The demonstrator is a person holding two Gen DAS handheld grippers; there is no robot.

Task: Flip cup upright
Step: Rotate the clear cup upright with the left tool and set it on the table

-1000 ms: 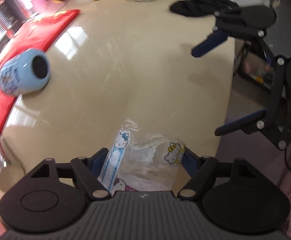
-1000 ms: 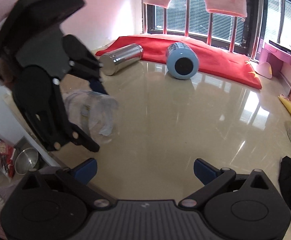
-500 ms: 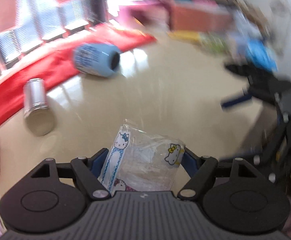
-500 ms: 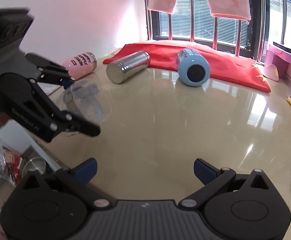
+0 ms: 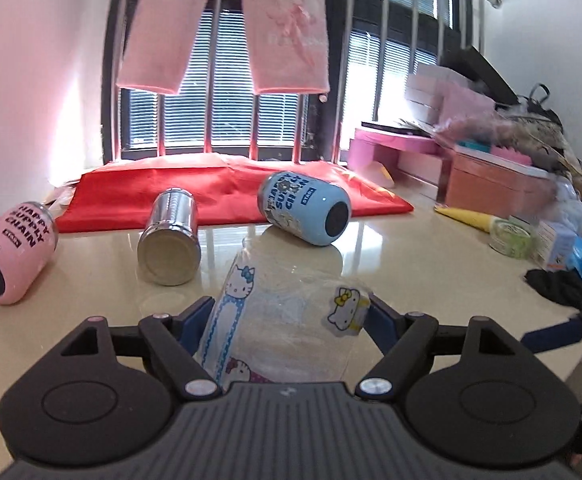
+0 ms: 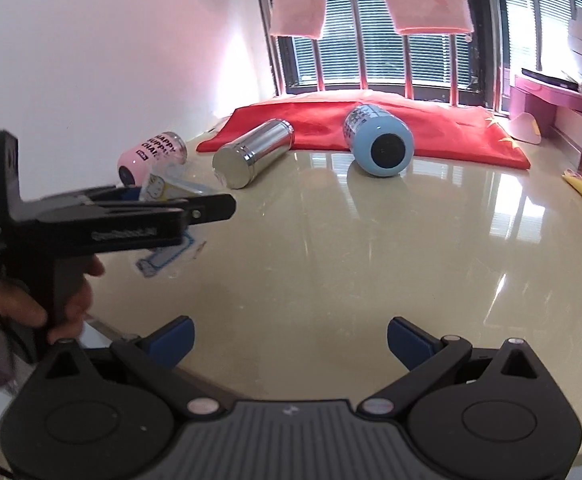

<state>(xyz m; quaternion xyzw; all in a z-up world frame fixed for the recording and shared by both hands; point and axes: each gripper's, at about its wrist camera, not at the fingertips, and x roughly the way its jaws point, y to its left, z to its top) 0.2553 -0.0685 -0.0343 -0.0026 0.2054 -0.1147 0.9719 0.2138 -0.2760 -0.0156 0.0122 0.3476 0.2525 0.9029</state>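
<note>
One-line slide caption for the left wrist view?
Left gripper clamps clear Hello Kitty cup; three cups lie sideways beyond.

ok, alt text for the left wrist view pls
The left tongs grip a clear Hello Kitty cup over a beige table. Beyond it a pink cup, a steel cup and a blue cup lie on their sides near a red cloth.

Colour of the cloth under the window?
Red cloth, clearest in the left wrist view.
</note>
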